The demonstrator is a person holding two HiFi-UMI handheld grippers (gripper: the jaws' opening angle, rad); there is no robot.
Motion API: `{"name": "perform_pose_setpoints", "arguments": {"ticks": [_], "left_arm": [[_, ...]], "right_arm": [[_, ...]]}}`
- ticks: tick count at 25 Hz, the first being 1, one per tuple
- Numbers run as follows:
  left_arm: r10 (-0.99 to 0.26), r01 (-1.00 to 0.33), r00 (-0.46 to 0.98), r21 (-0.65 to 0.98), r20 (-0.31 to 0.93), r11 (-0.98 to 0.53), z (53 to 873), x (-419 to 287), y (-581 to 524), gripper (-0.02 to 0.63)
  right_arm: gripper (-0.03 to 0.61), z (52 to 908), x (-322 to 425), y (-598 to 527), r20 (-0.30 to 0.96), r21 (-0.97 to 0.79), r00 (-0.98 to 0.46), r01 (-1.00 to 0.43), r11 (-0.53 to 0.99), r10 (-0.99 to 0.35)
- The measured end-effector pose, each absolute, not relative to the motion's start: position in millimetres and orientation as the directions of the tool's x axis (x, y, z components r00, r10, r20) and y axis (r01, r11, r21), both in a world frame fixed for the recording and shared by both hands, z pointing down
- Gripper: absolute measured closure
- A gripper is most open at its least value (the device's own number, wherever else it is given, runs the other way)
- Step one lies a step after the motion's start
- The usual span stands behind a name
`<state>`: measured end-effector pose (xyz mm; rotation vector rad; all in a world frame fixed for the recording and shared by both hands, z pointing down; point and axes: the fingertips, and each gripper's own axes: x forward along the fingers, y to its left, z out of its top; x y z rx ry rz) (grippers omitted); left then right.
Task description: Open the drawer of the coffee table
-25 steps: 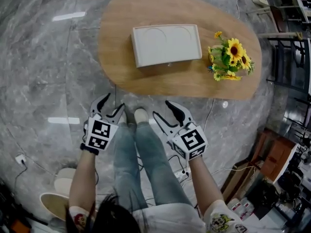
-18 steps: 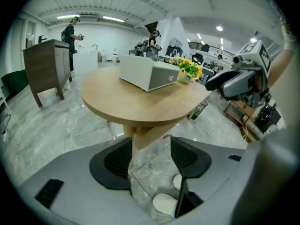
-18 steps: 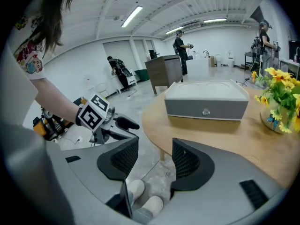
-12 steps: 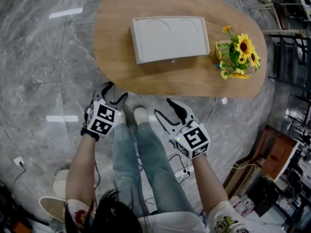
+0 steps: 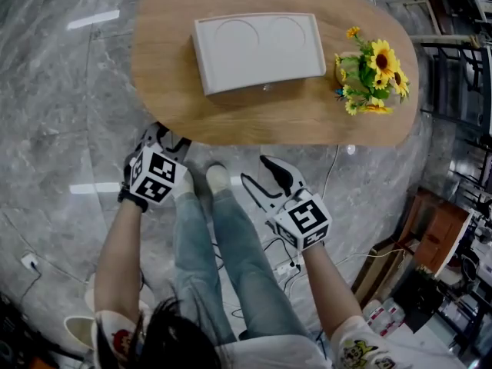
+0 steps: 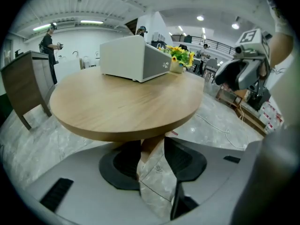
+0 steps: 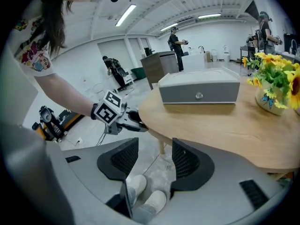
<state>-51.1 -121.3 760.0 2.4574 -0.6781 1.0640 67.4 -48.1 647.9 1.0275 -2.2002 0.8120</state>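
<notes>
While held low over grey marble floor [image 5: 69, 129], at near edge of wooden coffee table [image 5: 231, 114]: left gripper [image 5: 159, 138] closing, nothing between; right gripper [image 5: 257, 171] agape, empty. Drawer [image 7: 199, 95] shut, in box [image 5: 257, 51] mid-table, beside sunflowers [image 5: 374, 79].

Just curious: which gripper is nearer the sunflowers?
Right. The right gripper hangs before the table, nearer the sunflowers; the left gripper, jaws closing on nothing, is at the opposite end.

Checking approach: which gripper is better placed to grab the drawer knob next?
Likely right. The right gripper, jaws open and empty, faces the drawer knob squarely; the left gripper, jaws closing on nothing, sits at the edge of the table.
</notes>
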Motion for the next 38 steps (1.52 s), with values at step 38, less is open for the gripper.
{"name": "perform_pose_setpoints", "arguments": {"ticks": [38], "left_arm": [[-0.027, -0.254, 0.616, 0.166, 0.787, -0.953, 758.5, -62.8, -28.5, 0.522]], "right_arm": [[0.387, 722.6, 62.6, -14.5, 0.923, 0.022, -0.308, -0.558, 0.83, -0.231]]}}
